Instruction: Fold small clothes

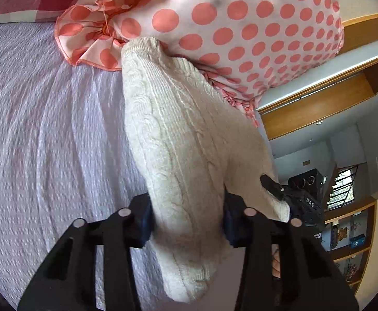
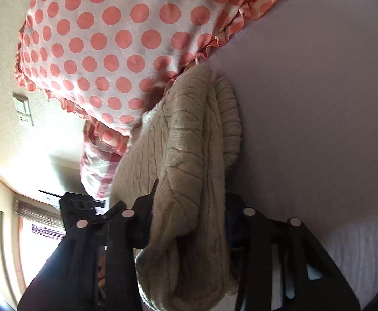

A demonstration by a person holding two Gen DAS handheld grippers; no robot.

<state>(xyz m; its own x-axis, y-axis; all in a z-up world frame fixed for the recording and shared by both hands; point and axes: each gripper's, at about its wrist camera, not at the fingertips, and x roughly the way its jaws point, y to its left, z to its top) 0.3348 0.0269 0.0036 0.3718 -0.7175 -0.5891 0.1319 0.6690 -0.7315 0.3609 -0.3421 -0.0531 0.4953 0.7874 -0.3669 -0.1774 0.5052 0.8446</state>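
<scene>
Sweater hangs pinched in my left tool and right tool. Loose knit could slip, I judge, dragging across the spotted pillow.

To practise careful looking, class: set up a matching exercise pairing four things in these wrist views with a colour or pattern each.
Things:
1. sweater
2. pillow
3. bedspread
4. left gripper

Descriptions:
A. pale lilac, textured
B. black
C. cream cable knit
D. white with coral dots

Pairs: 1-C, 2-D, 3-A, 4-B
</scene>
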